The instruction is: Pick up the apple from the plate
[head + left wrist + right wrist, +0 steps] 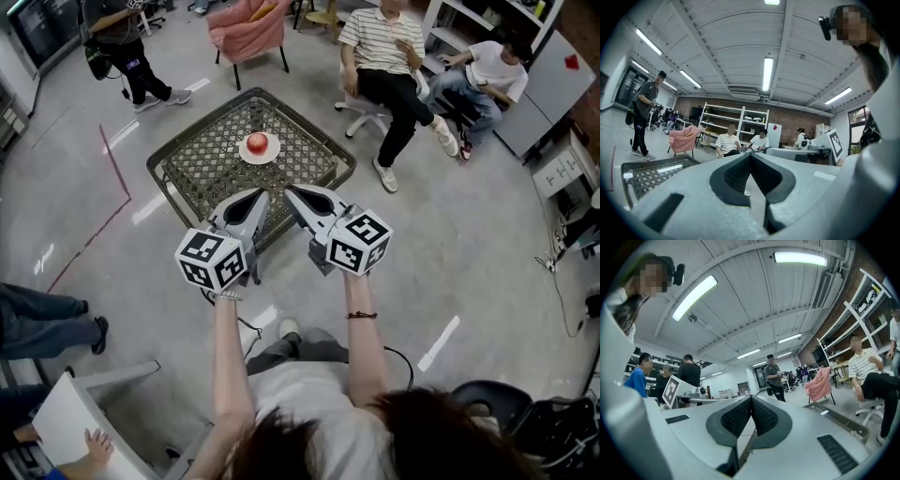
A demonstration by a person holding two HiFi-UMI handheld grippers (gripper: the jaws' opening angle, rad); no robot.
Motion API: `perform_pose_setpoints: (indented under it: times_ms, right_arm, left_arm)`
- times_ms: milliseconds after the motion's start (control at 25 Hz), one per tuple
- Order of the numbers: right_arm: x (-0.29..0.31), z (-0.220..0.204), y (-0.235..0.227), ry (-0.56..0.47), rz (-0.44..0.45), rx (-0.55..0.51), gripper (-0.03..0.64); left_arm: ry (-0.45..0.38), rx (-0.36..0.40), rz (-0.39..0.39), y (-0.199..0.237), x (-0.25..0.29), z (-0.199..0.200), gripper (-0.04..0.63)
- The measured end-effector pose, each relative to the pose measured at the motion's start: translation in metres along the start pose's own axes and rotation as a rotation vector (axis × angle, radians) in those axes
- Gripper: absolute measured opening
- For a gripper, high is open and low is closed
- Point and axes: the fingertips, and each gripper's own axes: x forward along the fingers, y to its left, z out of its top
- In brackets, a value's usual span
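Observation:
A red apple [258, 143] sits on a small white plate [260, 157] near the middle of a low woven-top table [202, 169]. Both grippers are held side by side short of the table's near edge, pointing level toward it. The left gripper [253, 198] is shut with nothing between its pads; in its own view the left gripper [750, 155] shows its dark pads meeting. The right gripper [292, 195] is likewise shut and empty, and in its own view the right gripper [751, 398] has its pads touching. Neither gripper view shows the apple.
A pink chair [248, 28] stands behind the table. Two seated people [384, 66] are at the back right, their legs reaching toward the table's right corner. A standing person [122, 47] is at the back left. Legs [47, 323] and a chair are at my near left.

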Motion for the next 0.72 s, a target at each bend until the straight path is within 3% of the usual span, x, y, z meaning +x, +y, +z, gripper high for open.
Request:
perform_pose_setpoints:
  times_ms: [440,720]
  right_arm:
    - [0.026,-0.011,-0.021,0.032,0.01,0.017,0.009]
    - [0.057,-0.007,-0.057,0.05,0.051,0.033,0.009]
  left_arm:
    - [0.012,-0.038,0.033,0.032,0.01,-0.01,0.011]
    - [0.022,-0.045,0.089,0.066,0.033,-0.007,0.011]
